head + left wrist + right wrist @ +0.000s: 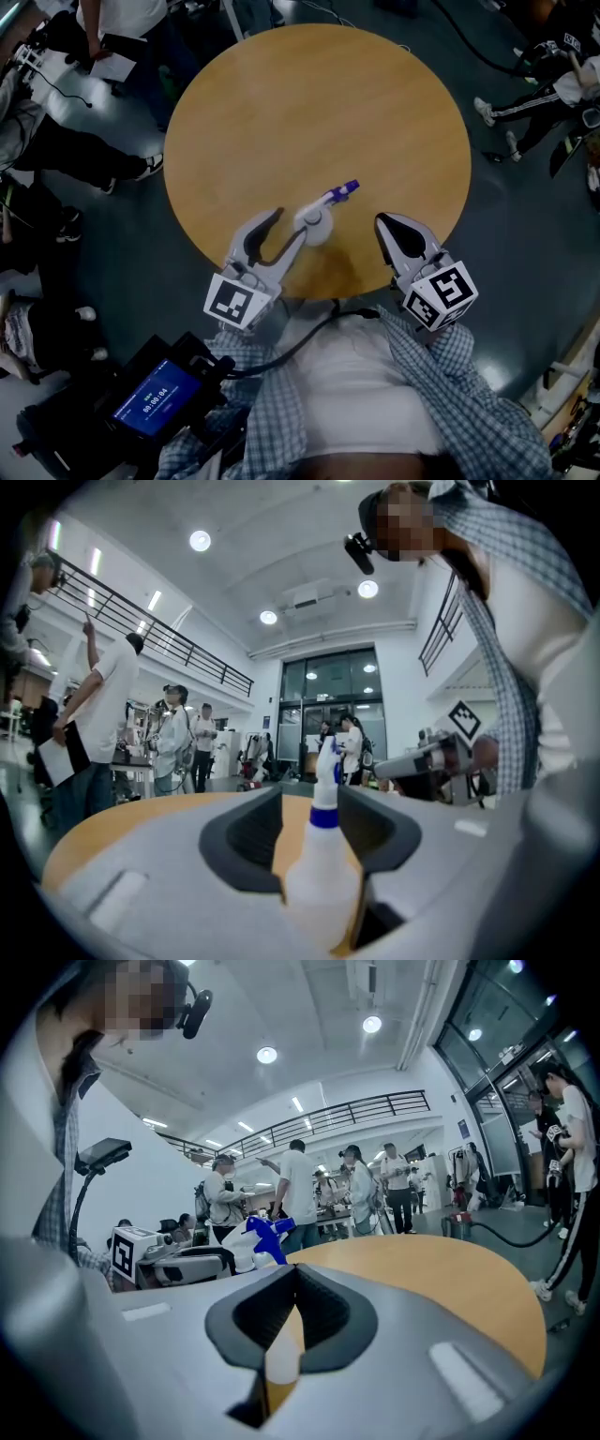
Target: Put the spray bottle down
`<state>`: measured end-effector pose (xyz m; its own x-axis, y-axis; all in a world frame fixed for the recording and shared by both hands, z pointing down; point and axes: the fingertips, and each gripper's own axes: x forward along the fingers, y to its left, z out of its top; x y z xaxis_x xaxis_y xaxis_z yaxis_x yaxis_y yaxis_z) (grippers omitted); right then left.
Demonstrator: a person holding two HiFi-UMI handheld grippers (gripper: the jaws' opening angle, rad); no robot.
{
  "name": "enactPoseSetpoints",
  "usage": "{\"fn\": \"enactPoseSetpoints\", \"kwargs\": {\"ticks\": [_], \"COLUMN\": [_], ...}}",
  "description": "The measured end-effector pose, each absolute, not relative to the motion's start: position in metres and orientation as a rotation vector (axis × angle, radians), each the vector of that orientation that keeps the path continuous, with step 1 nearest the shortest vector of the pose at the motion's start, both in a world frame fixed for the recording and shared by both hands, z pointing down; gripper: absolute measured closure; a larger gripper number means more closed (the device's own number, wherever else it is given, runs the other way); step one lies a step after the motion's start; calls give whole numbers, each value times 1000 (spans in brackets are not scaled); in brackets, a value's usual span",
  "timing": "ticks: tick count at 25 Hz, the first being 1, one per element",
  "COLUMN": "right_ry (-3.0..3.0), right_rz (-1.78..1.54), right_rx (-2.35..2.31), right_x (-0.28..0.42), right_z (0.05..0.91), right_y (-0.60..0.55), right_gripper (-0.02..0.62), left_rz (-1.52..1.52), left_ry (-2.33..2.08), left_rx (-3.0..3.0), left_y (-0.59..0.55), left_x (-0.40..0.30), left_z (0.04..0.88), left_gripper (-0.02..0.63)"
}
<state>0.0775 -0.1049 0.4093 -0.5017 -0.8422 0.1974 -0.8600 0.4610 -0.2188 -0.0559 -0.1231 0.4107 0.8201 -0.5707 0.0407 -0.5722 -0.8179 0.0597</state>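
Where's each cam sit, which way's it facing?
Head view: on the head, steeply down at the round table; shows left gripper, right gripper, shirt.
Left gripper view: on that gripper, along open jaws straddling the spray bottle; shirt at right.
Right gripper view: along its closed jaws across the table; shirt at left.
Shared: all show the spray bottle.

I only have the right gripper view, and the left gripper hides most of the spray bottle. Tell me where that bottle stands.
Observer: In the head view the spray bottle stands on the round table, near the person's edge.
Operator: Report the left jaws.
Observer: The left gripper view shows the left gripper open, bottle upright between the jaws, table visible between it and the left-hand pad.
Operator: Say how my right gripper sits to it.
Observer: In the head view the right gripper is apart from the bottle, to its right, over the table's near edge.
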Motion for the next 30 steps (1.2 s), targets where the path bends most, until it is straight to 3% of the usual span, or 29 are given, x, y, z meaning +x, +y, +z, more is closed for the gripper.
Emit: {"fn": "enactPoseSetpoints", "kwargs": {"ticks": [5,30], "right_ry": [-2702,-2808], "right_rz": [435,364], "right_rx": [1428,1263], "right_x": [74,46], "right_z": [388,382], "right_y": [-103,-140], "right_gripper": [592,594], "left_rz": [50,11], "left_ry": [-1070,-1288], "left_rx": [2900,2818], "left_y": [-107,-130], "left_x": [-66,-95], "left_z": [390,373], "left_gripper": [604,604]}}
